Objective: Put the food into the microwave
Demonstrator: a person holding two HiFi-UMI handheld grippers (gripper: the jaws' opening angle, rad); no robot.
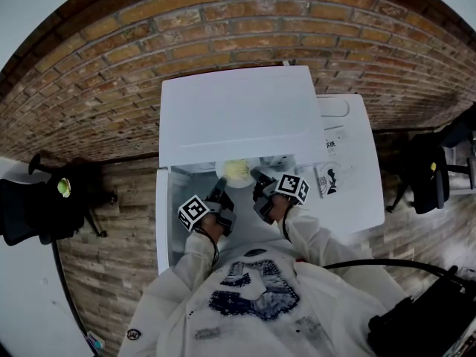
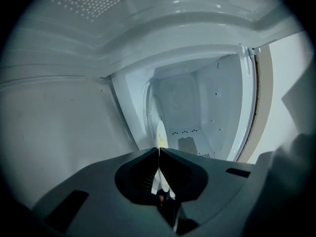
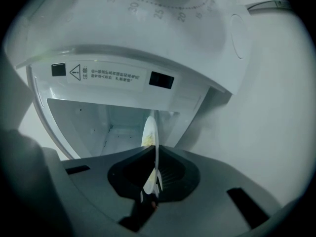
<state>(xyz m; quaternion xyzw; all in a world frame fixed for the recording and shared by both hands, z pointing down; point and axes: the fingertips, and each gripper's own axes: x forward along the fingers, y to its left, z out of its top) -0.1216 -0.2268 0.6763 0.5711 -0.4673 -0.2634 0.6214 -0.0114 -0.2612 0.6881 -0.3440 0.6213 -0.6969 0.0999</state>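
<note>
My left gripper [image 2: 159, 149] is clamped on one edge of the white plate [image 1: 222, 172], and my right gripper [image 3: 157, 148] is clamped on the opposite edge. The plate carries yellow food [image 1: 238, 170] and is at the mouth of the white microwave [image 1: 238, 114]. Its door [image 1: 162, 225] is open to my left. The microwave stands on a white table [image 1: 361, 188] against a brick wall [image 1: 223, 28].
</note>
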